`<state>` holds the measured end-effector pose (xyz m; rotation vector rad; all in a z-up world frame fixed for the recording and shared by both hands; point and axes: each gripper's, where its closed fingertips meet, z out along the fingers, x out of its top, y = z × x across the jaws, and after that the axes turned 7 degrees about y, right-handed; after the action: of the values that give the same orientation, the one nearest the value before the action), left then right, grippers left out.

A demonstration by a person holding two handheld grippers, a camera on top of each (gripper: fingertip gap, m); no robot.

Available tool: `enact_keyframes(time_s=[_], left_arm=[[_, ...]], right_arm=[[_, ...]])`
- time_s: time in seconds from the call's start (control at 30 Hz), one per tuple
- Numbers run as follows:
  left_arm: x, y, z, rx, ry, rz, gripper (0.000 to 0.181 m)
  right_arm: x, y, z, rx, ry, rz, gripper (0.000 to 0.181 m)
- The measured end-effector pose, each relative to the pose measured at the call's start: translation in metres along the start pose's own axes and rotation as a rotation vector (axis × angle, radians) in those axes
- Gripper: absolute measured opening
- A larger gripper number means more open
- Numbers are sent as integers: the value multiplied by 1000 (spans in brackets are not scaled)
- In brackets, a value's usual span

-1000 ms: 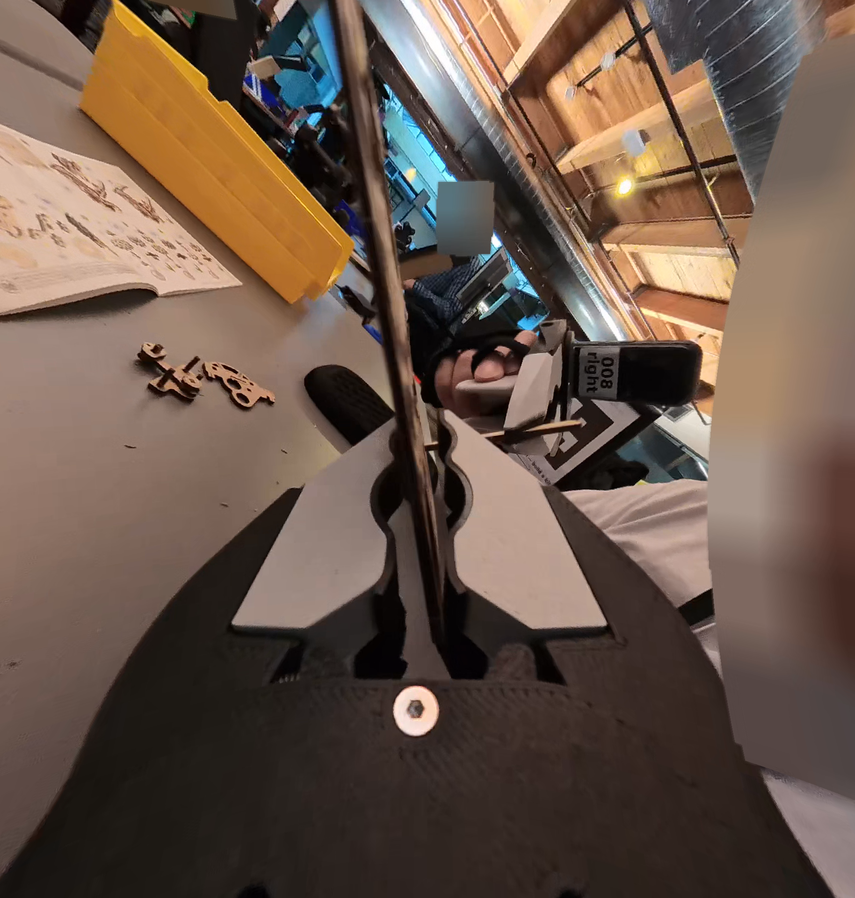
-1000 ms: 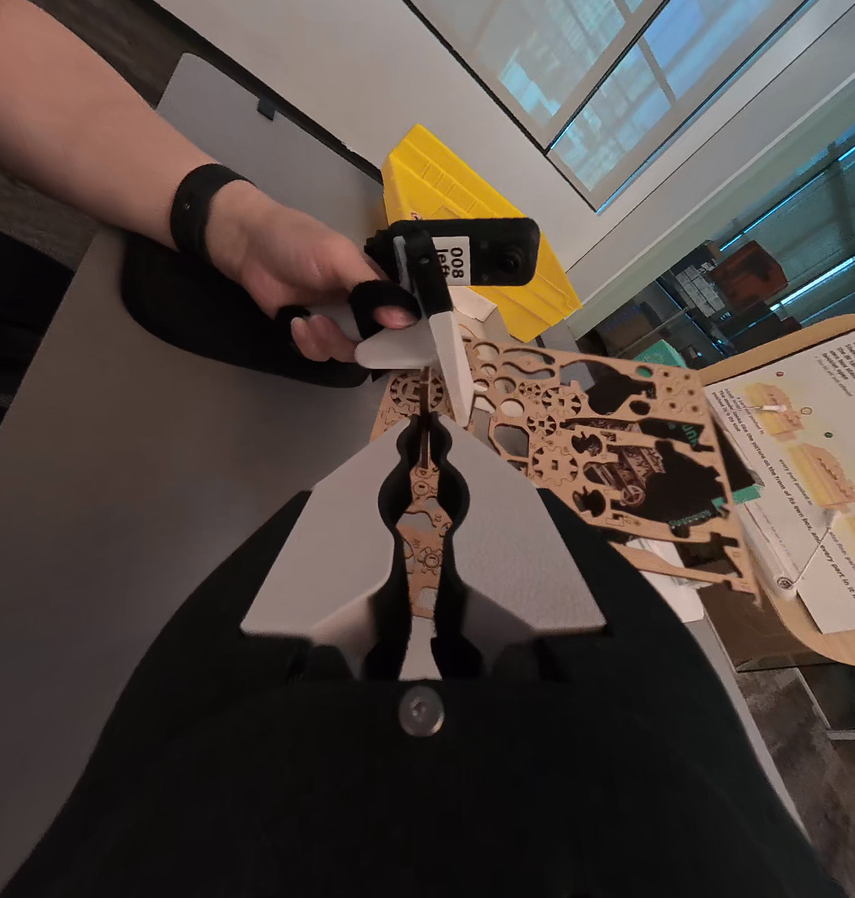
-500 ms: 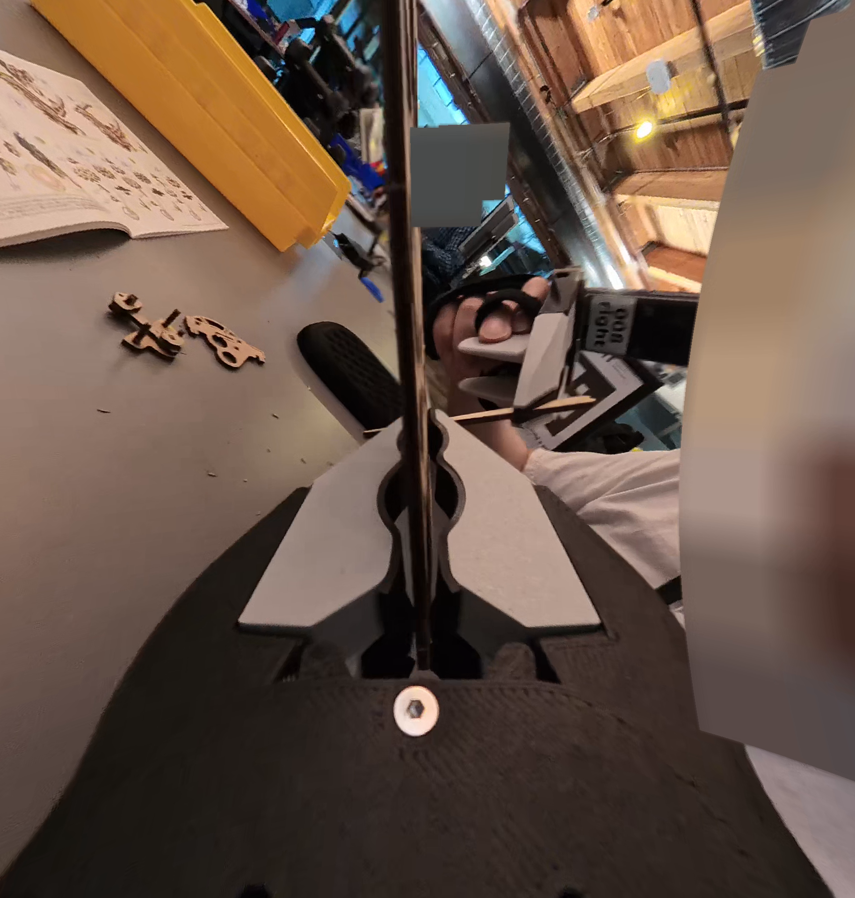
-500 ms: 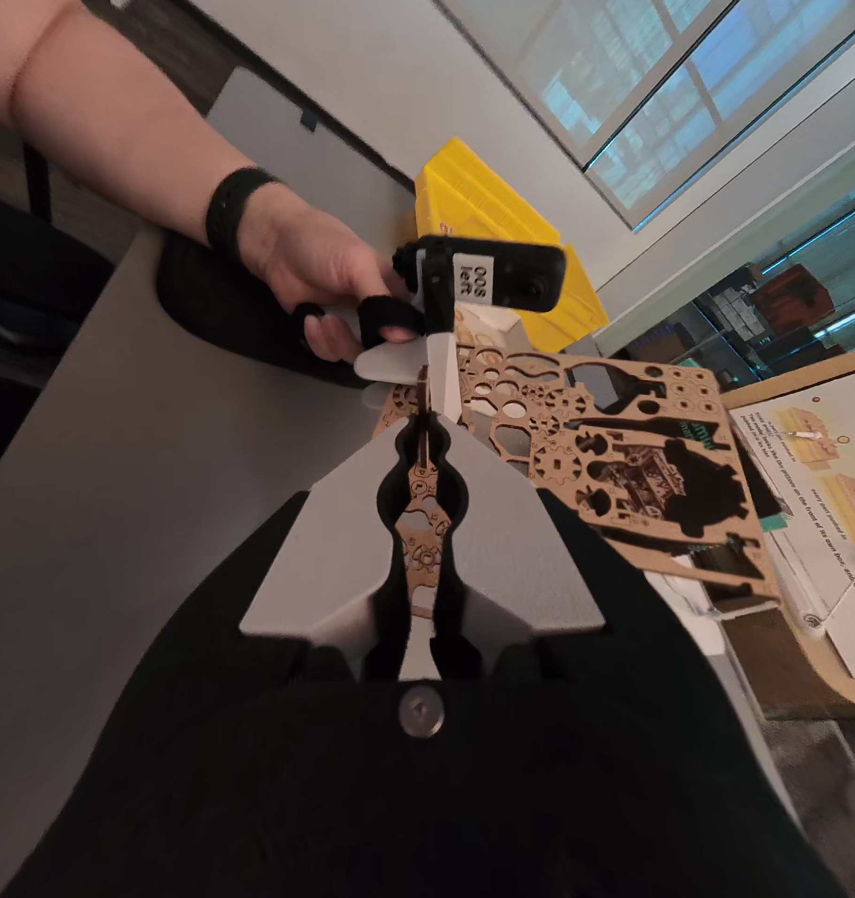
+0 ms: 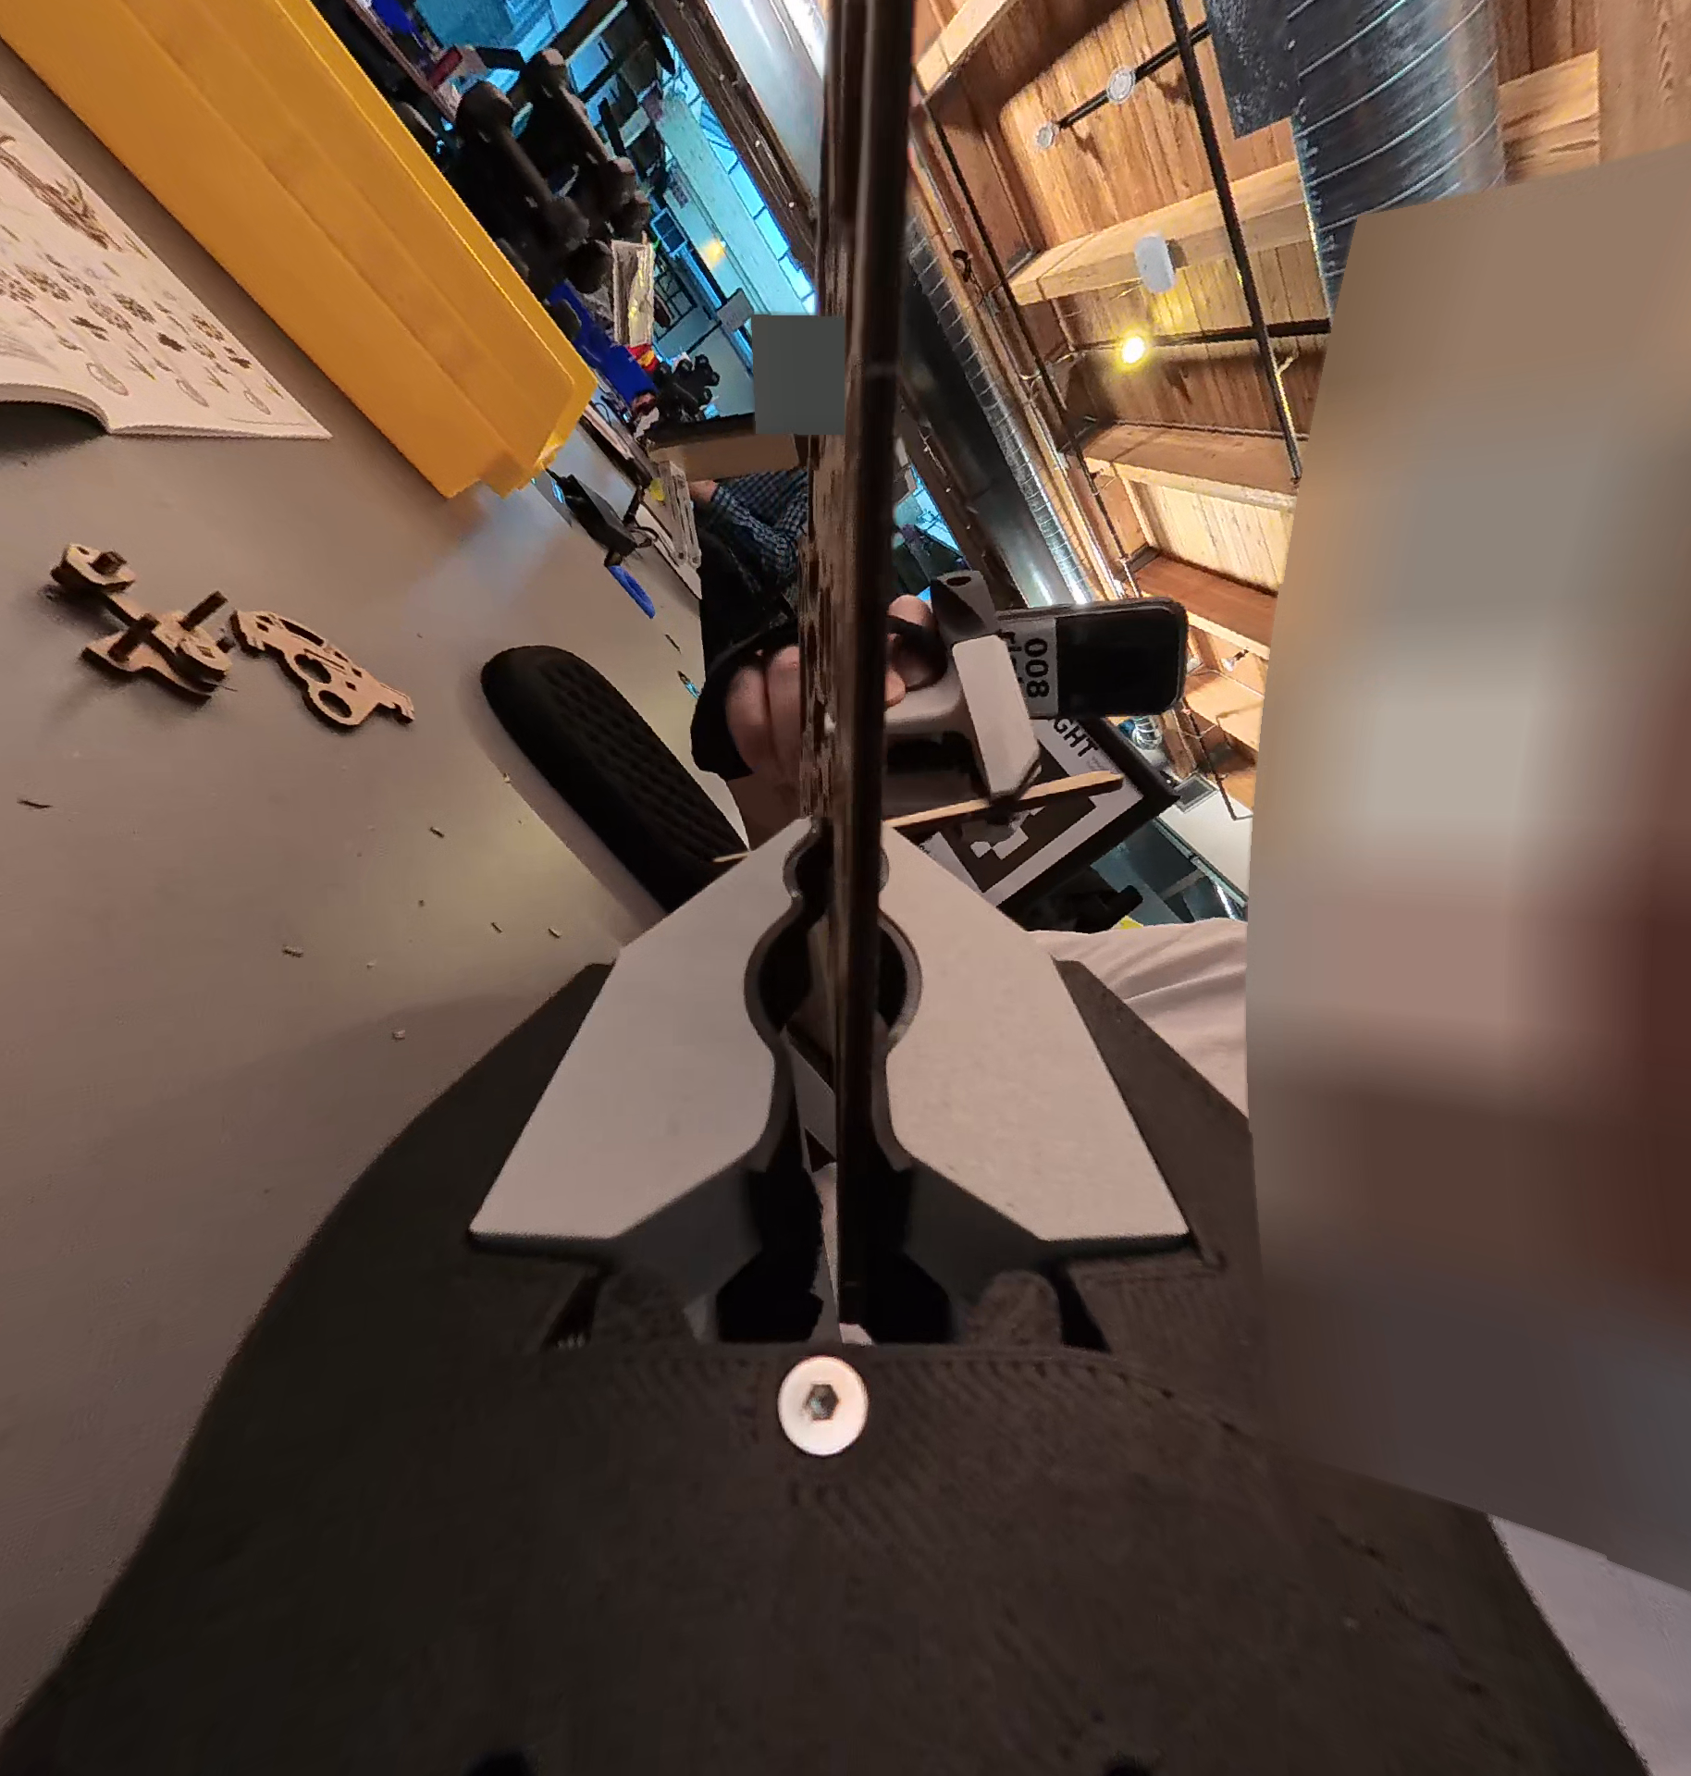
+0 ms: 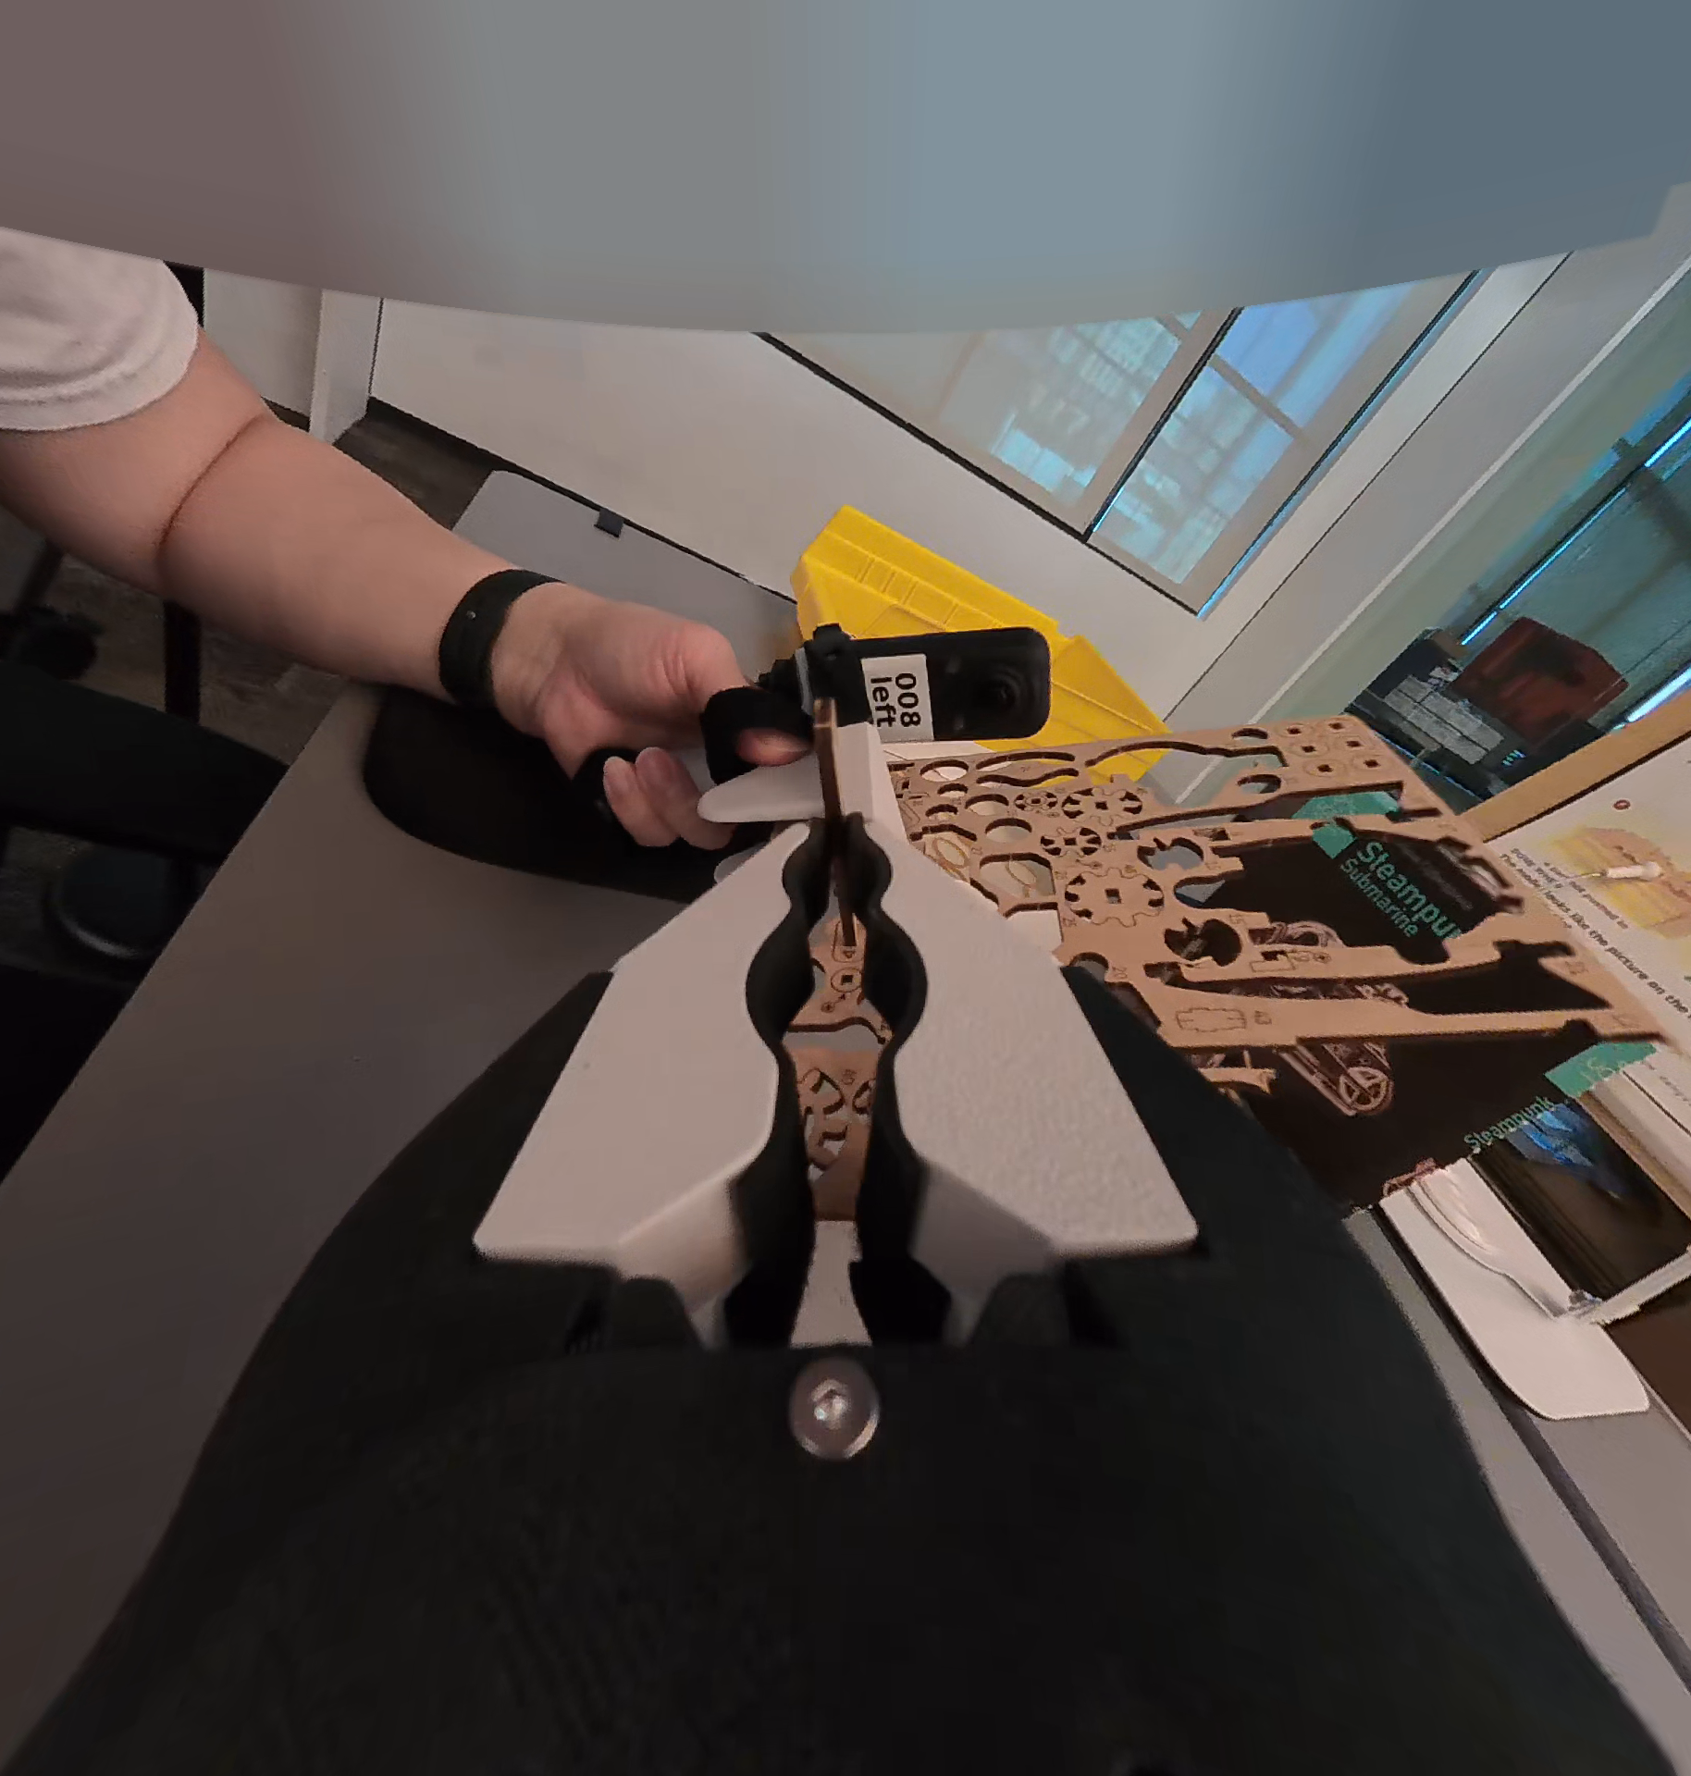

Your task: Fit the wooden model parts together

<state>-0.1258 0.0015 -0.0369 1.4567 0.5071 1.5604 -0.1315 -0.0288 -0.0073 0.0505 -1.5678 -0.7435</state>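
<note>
Plywood, thin and laser-cut, is what both grippers are dealing with here. The left gripper (image 5: pixel 837 865) has its pale grey fingers (image 5: pixel 669 1086) pinched right down on the sheet (image 5: pixel 861 481), which the left wrist view catches edge-on: a dark, scorched-looking line that starts deep between the fingers and shoots up past 12 o'clock out of view.

From the right wrist view you see that same sheet (image 6: pixel 1303 865) nearly flat-on, spreading from the middle out toward 3 o'clock. It's tan, full of cut-out holes, little gears and long curvy slots, with a dark box (image 6: pixel 1399 1038) showing through the gaps.

The right gripper (image 6: pixel 837 846) is nearly closed too, tips squeezing a small thin wooden piece (image 6: pixel 830 769) that pokes out toward 12 o'clock, dark along its edge. It sits right at the sheet's near corner, just beside the left gripper's finger; can't tell if piece and sheet actually touch.

Fingers are matte with wavy scalloped inner edges, mounted on black textured bodies.

On the smooth grey table (image 5: pixel 198 961) at 10 o'clock in the left wrist view: a few loose wooden parts (image 5: pixel 227 653), plus crumbs of wood. Past them a glossy yellow bin (image 5: pixel 342 240) and an open booklet (image 5: pixel 82 317).
</note>
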Motion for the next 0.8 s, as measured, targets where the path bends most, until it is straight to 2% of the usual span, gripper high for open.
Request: enact_keyframes(time_s=[0.2,0.3,0.43,0.53,0.67,0.8], left_arm=[[0,-2,1,6,5,4,1],[0,-8,0,68,-7,73,0],[0,-26,-4,267,-49,282,1],[6,-28,-8,293,-13,273,2],[10,-36,-14,393,-24,368,2],[11,-38,-16,437,-29,406,2]], right_arm=[[-1,0,1,-7,6,12,0],[-6,2,7,-11,-95,-28,0],[-28,0,18,24,-293,-87,0],[-30,5,22,32,-340,-69,1],[-41,5,25,52,-458,-144,1],[-44,6,26,36,-500,-170,1]])
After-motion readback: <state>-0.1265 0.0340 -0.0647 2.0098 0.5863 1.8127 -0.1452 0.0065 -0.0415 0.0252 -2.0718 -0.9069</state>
